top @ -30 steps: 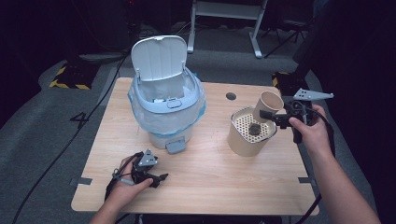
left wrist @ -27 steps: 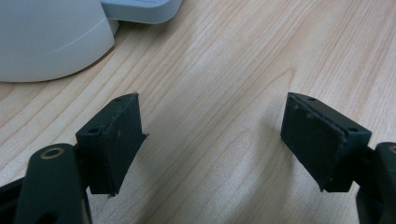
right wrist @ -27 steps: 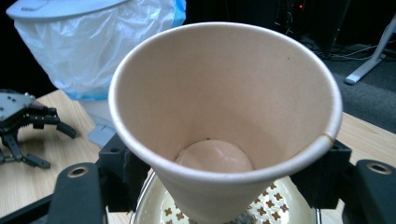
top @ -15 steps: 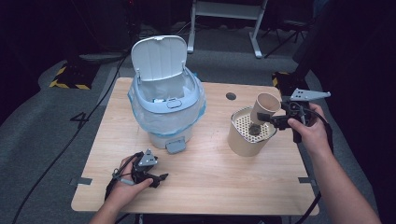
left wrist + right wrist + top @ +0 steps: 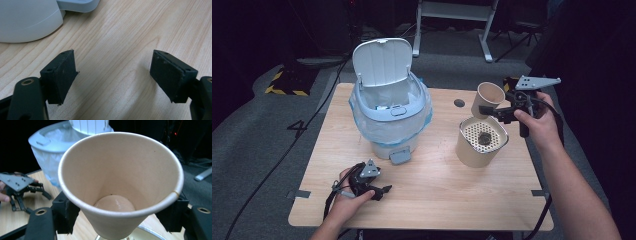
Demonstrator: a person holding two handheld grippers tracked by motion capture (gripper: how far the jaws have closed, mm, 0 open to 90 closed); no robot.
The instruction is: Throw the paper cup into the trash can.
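Your right gripper (image 5: 492, 111) clamps the paper cup (image 5: 488, 98), tilted above the strainer canister (image 5: 481, 141).
Left gripper (image 5: 379, 190) rests wide open near the table's (image 5: 432, 185) front edge; bin (image 5: 389, 112) lid up.

Right gripper (image 5: 492, 111): right of centre, clamped on a paper cup (image 5: 487, 98) that is tilted, mouth up, above the canister.
Canister (image 5: 479, 142): tan, round, perforated insert on top with a dark lump on it.
Bin (image 5: 390, 112): pale blue, lid raised, upper left of centre.
Left gripper (image 5: 382, 190): lower left, resting on the table (image 5: 437, 190), nothing between its jaws.
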